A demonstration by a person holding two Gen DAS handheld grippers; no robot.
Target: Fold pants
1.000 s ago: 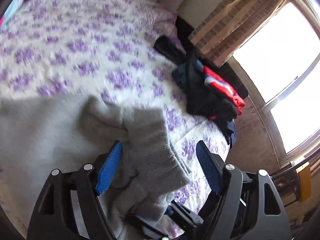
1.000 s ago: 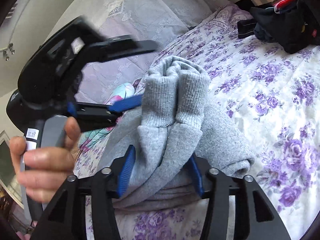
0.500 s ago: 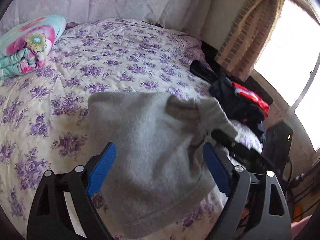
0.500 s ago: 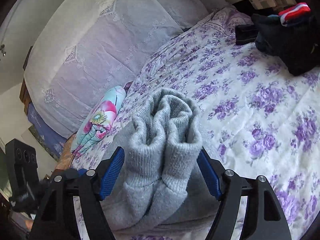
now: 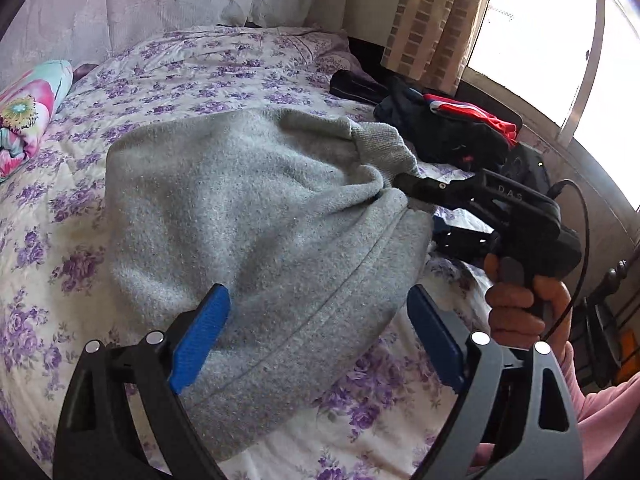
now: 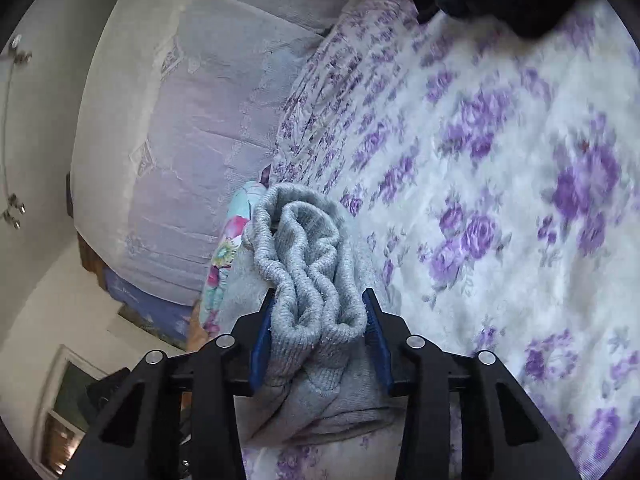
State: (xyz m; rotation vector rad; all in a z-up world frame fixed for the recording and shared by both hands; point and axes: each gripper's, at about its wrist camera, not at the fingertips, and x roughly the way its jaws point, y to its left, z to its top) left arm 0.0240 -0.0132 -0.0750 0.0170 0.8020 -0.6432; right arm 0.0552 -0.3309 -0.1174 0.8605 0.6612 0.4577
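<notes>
Item: grey sweatpants (image 5: 248, 216), bunched (floral bed (image 5: 192, 64))
Right claw (image 6: 318, 334): closing, clamped on cuffs
Left claw (image 5: 316, 336): opening, apart around fabric

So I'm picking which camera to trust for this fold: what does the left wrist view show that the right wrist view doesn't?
Only the left wrist view shows the window, the red-and-dark clothes pile, the hand holding the right gripper, and the left gripper, jaws opening, pads off the cloth.

Only the right wrist view shows the right gripper closing on the ribbed cuffs.

Both show the grey pants, floral bedspread and colourful rolled blanket.
</notes>
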